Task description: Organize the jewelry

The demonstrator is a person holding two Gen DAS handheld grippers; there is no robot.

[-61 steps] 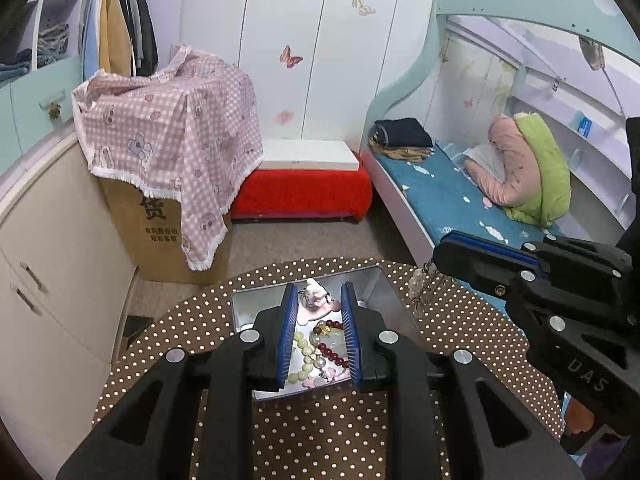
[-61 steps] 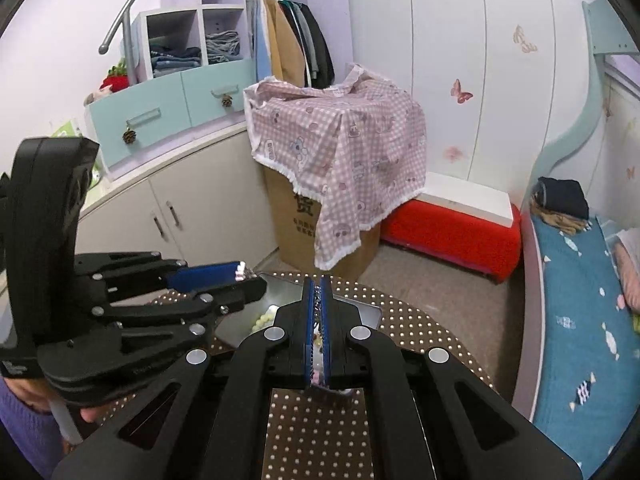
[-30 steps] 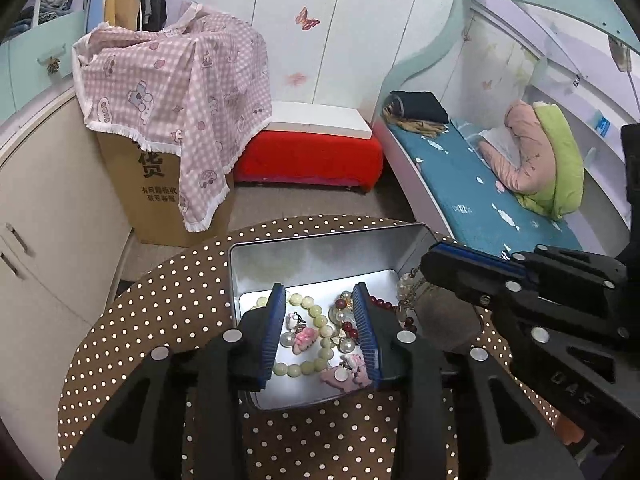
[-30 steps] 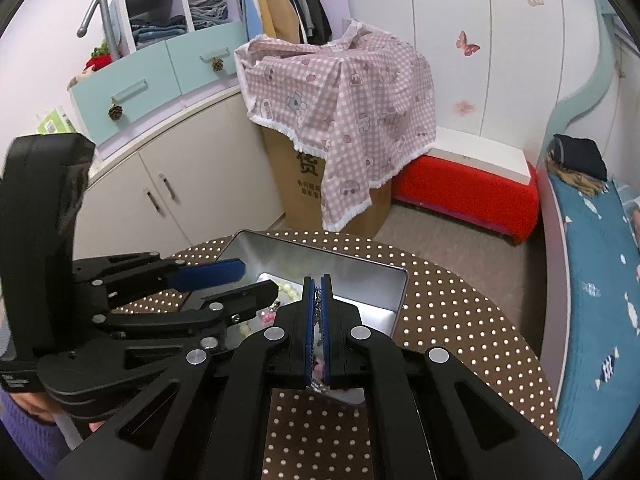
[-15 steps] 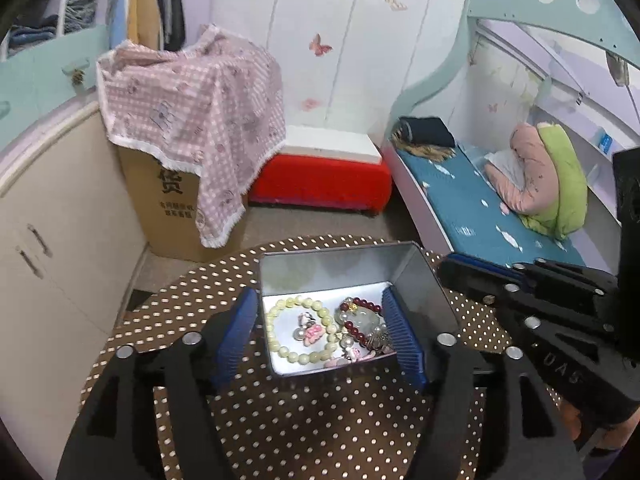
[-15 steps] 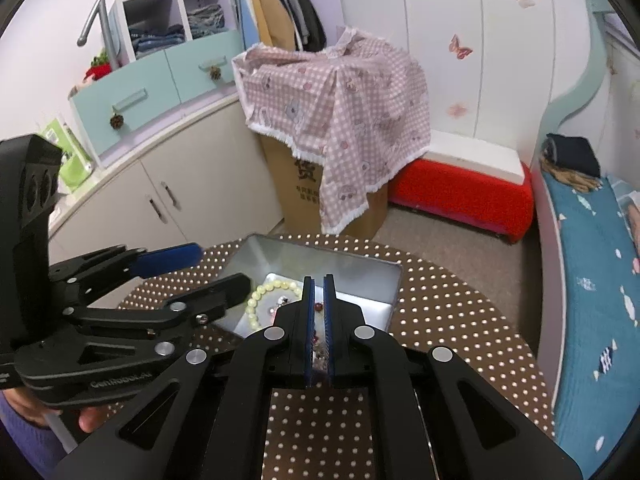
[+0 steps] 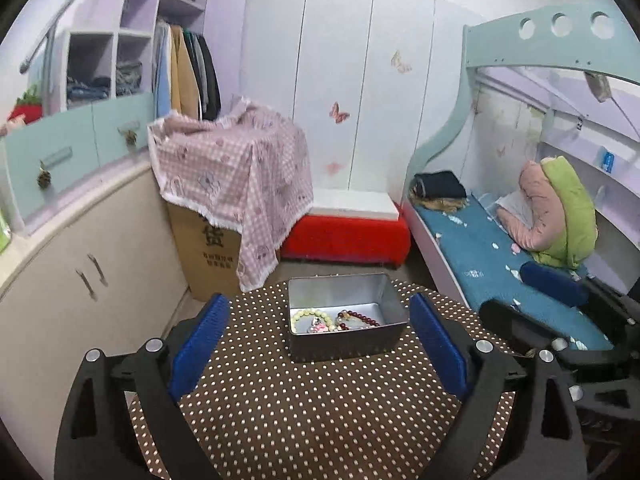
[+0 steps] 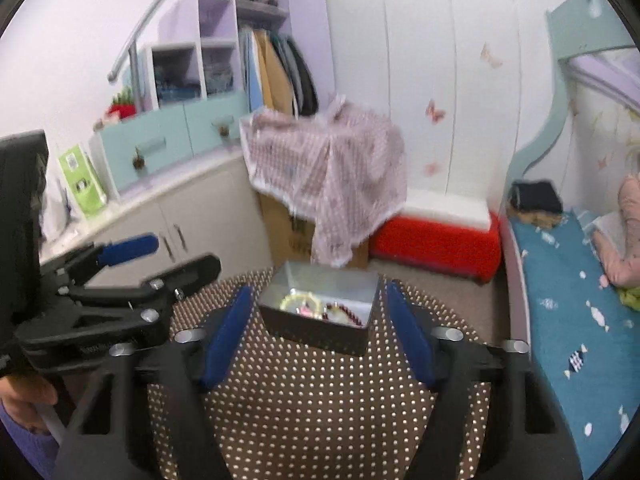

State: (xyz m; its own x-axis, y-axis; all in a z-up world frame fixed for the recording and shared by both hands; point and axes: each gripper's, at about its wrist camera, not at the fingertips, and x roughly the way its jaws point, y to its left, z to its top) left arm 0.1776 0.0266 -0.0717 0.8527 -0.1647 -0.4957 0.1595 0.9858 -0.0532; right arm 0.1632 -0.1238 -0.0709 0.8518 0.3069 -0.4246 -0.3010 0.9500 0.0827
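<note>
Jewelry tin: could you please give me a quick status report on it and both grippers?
Left gripper and right gripper open, jaws just opened, nothing between fingers. Jewelry tin on dotted table, bead bracelets inside. Nothing in the way.

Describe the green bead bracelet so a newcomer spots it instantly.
Find the round polka-dot table; an open metal tin sits near its far edge. The bracelet lies in the tin's left half, a ring of pale green beads, unlike the dark red beads to its right.
</note>
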